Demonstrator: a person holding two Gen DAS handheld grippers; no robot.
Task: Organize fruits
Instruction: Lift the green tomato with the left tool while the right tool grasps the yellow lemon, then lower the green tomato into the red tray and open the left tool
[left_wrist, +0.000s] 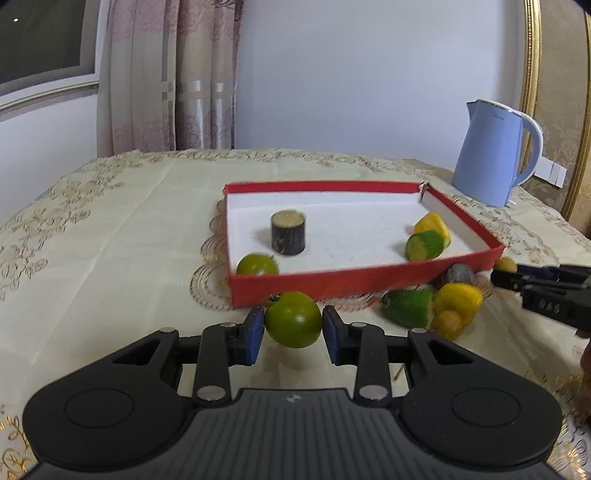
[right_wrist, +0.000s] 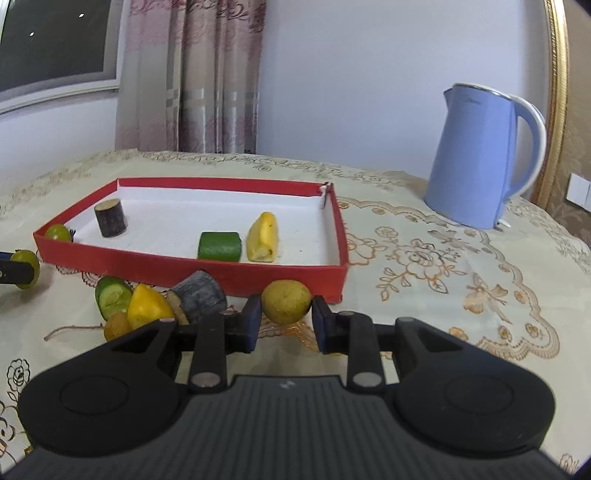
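My left gripper (left_wrist: 293, 321) is shut on a green tomato (left_wrist: 293, 319), just in front of the red box (left_wrist: 332, 286). In the right wrist view my right gripper (right_wrist: 286, 314) is shut on a round yellow-green fruit (right_wrist: 286, 301) near the front right corner of the box (right_wrist: 184, 264). Inside the box are a dark cane piece (right_wrist: 110, 218), a second green tomato (left_wrist: 257, 264), a cucumber chunk (right_wrist: 218, 246) and a yellow piece (right_wrist: 263, 238). On the cloth between the grippers lie a cucumber chunk (right_wrist: 112, 297), a yellow piece (right_wrist: 147, 306), a small brown fruit (right_wrist: 116, 326) and a grey cane piece (right_wrist: 201, 295).
A blue kettle (right_wrist: 476, 158) stands behind the box to the right. The table carries a cream embroidered cloth (right_wrist: 443, 266), with a thin twig (right_wrist: 70, 328) on it. Behind are a curtain, a window and a gold-framed panel at the right.
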